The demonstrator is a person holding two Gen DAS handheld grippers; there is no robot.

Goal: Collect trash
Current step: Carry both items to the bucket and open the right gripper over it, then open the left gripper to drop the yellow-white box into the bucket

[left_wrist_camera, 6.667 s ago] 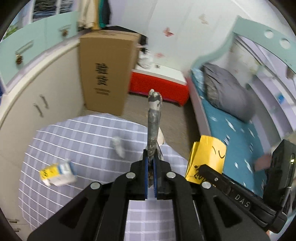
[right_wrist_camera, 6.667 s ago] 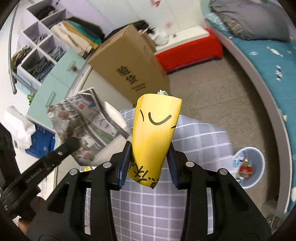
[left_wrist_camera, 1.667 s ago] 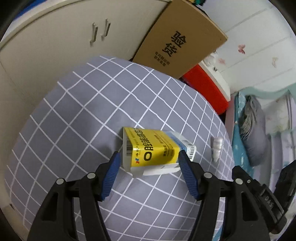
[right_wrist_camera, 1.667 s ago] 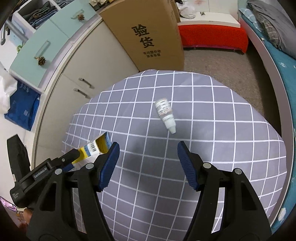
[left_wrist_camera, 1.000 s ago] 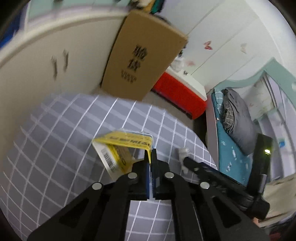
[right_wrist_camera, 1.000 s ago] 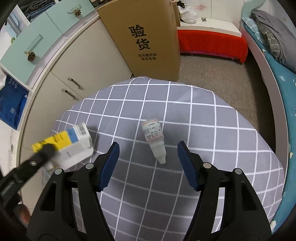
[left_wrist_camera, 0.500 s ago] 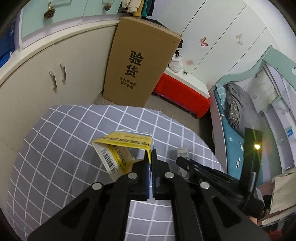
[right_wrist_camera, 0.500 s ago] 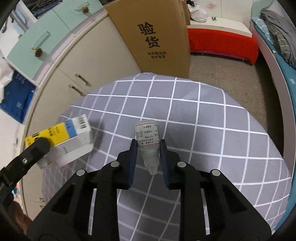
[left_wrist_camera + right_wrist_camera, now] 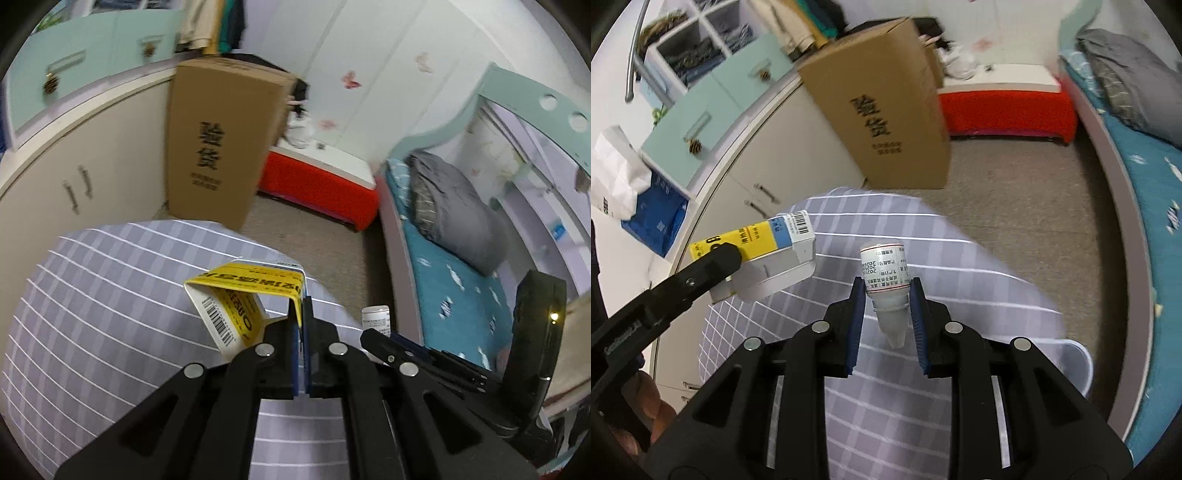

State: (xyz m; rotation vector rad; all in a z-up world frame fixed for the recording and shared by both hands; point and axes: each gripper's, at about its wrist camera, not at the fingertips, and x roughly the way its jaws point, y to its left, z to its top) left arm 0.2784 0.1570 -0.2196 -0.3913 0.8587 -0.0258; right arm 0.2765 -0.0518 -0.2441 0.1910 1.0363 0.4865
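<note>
Both loads were up off the checked worktop [image 9: 960,266]. My left gripper [image 9: 302,314], jaws fully closed, pinched the yellow box [image 9: 236,295] by its flap; keep it level w/ no swinging. My right gripper [image 9: 886,314], jaws narrow, clamped the dropper bottle [image 9: 886,277]; hold firm.

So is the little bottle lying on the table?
No, the bottle is clamped in the right hand-held gripper, lifted above the table.

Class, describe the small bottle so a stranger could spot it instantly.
Above the checked grey tablecloth, find the right gripper. Clamped between its blue pads is the small white bottle, nozzle toward the camera; unlike the yellow box nearby, it is round and white.
</note>
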